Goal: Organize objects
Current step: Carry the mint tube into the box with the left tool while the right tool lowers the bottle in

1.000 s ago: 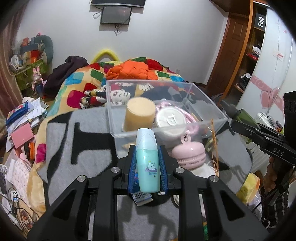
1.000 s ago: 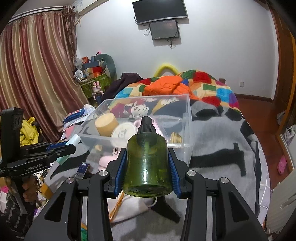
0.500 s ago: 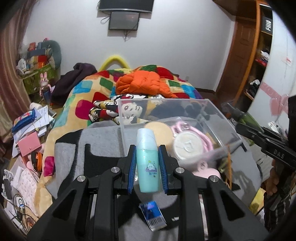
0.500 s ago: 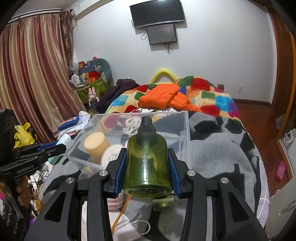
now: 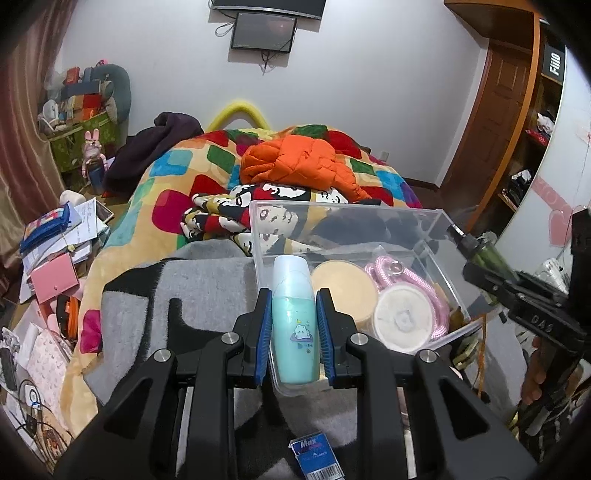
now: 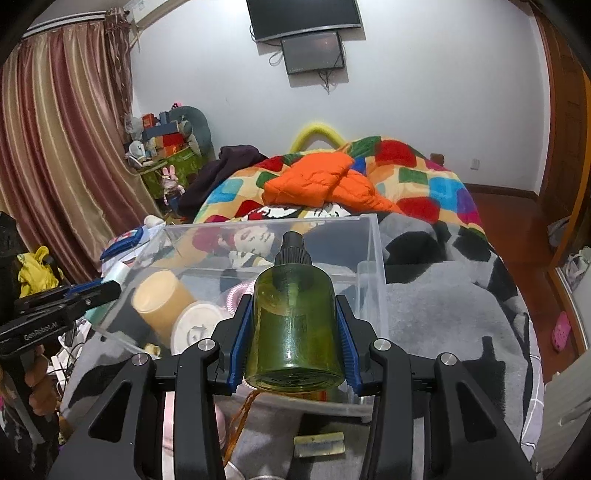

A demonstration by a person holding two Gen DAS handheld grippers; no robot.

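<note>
Tongs of both hands, each pinching a bottle at a clear storage box on the bed. Left tongs point(image 5: 294, 326): blue pads pressed against a mint-green lotion bottle point(image 5: 294, 321) with a pale cap, held over the near left corner of the clear plastic box point(image 5: 258, 236). Below them, a blue barcoded card point(image 5: 314, 459) lies on the grey-and-black blanket point(image 5: 207, 280). Right tongs point(image 6: 293, 332): pads clamped on an olive-green translucent bottle point(image 6: 293, 325) with a black screw top, poised above the box's near edge; a small greenish flat piece point(image 6: 319, 445) lies on the blanket beneath. Box contents: tan cylindrical container point(image 5: 343, 286), white round lid point(image 5: 404, 321), coiled pink cord point(image 5: 410, 275). Beyond the box: cartoon-print cloth point(image 5: 236, 210), orange quilted jacket point(image 5: 299, 162) on a multicoloured patchwork quilt point(image 5: 173, 173), then a wall-mounted screen point(image 5: 263, 31).
</note>
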